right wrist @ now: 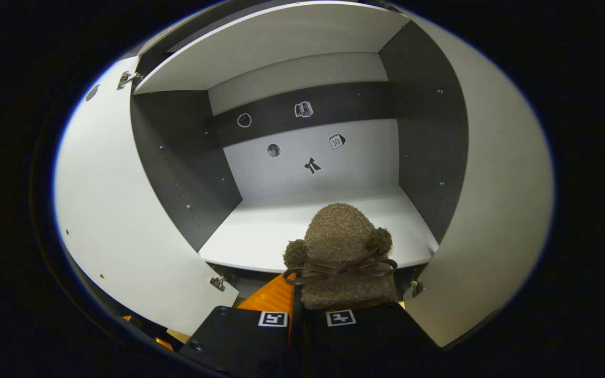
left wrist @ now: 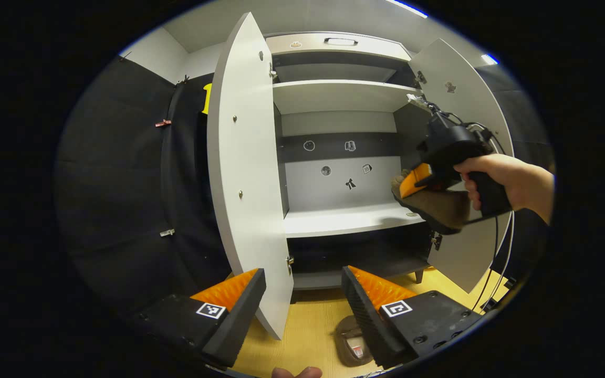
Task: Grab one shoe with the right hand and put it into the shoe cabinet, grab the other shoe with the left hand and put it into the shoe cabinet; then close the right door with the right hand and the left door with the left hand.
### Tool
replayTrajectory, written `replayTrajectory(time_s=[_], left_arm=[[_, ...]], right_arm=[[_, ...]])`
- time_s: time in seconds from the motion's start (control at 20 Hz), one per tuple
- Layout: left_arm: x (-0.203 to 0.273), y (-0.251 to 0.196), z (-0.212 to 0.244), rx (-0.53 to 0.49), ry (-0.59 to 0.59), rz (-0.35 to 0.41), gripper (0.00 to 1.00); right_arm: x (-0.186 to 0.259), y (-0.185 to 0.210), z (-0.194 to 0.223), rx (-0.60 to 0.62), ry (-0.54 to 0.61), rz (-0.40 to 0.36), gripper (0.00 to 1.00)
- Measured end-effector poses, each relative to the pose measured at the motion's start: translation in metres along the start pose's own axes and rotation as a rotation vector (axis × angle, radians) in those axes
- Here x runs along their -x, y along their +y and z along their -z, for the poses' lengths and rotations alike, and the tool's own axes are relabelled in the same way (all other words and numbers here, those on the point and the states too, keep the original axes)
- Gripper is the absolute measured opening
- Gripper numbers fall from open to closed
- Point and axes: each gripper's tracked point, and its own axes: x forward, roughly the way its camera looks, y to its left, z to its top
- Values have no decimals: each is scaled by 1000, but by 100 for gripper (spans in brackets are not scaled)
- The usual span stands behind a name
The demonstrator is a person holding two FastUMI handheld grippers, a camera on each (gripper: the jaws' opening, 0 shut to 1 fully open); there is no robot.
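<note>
Shoe (right wrist: pixel 342 257) one, a fuzzy brown slipper with pompoms and a bow, sits clamped between the fingers of the right gripper (right wrist: pixel 308 315), toe pointing into the cabinet (right wrist: pixel 302 231) just above the front edge of the middle shelf. In the left gripper view the same shoe (left wrist: pixel 434 205) hangs at the right side of the cabinet opening, held in the right gripper (left wrist: pixel 418 181) by a hand (left wrist: pixel 497 181). Both doors stand wide: the left door (left wrist: pixel 244 173) and the right door (left wrist: pixel 465 131). The left gripper (left wrist: pixel 302 294) hangs low before the cabinet, fingers spread apart with nothing between them. The second shoe (left wrist: pixel 352 341) lies on the wooden floor (left wrist: pixel 302 336) just beside its right finger.
</note>
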Motion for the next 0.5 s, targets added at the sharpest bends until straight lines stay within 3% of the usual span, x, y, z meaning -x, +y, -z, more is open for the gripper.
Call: replayTrajectory(time_s=[0.5], left_arm=[[-2, -5, 24, 23, 55, -10, 92]], right_arm=[[-105, -26, -71, -63, -97, 43, 12]])
